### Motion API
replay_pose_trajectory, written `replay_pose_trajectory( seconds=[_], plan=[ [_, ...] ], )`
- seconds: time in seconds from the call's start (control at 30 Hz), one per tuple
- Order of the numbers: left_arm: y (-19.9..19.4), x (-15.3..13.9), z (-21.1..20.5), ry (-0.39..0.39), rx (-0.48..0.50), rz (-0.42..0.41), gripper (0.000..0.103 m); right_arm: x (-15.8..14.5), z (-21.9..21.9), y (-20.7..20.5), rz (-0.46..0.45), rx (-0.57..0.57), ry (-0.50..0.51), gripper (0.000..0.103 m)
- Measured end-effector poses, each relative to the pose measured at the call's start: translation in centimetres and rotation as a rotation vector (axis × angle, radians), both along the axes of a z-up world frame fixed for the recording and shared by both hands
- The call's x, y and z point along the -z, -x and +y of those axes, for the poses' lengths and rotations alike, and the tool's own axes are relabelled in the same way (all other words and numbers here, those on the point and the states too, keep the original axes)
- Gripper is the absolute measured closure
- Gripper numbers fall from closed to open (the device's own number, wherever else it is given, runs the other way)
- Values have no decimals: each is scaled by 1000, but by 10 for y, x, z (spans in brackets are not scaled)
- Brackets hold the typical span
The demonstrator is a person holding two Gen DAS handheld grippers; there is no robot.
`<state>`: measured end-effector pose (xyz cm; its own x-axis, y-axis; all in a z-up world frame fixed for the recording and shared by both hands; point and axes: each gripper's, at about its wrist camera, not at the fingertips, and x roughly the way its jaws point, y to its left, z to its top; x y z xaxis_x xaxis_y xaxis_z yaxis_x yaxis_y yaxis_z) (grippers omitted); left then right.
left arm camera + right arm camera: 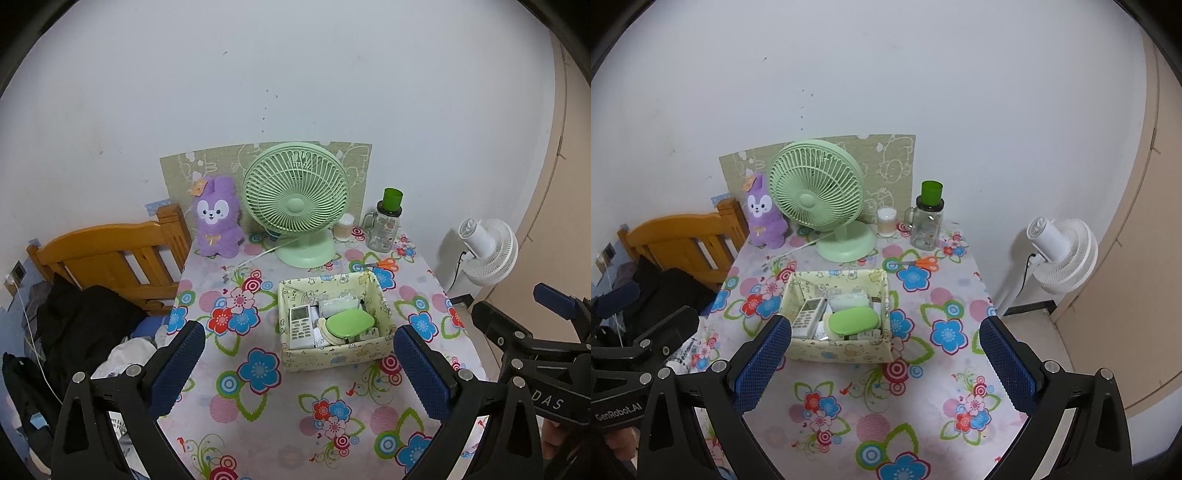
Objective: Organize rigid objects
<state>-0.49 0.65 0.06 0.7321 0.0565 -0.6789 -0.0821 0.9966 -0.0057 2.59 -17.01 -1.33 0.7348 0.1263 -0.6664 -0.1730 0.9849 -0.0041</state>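
On the floral table [258, 280], the box [334, 354] lies just ahead of both wide-open, empty grippers: left gripper [299, 369], right gripper [886, 365]; scissors [919, 263] beyond it, far right.

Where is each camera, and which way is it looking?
Left wrist: sits on the left hand-held gripper, open, looking forward and down at the storage box on the flowery table; the right hand-held gripper shows at its right edge.
Right wrist: sits on the right hand-held gripper, open, facing the same box; the left hand-held gripper shows at its left edge.
Both share the box and the green fan.
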Motion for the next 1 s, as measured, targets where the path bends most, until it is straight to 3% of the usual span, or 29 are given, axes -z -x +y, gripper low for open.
replay_pose_trajectory(
  seconds=[0.53,1.0],
  plan=[
    [-2,3,3,3,-44,5,0,-1,1,-4,10,-7,14,0],
    [0,2,2,6,-18,0,0,-4,3,-4,6,-4,8,0]
  ],
)
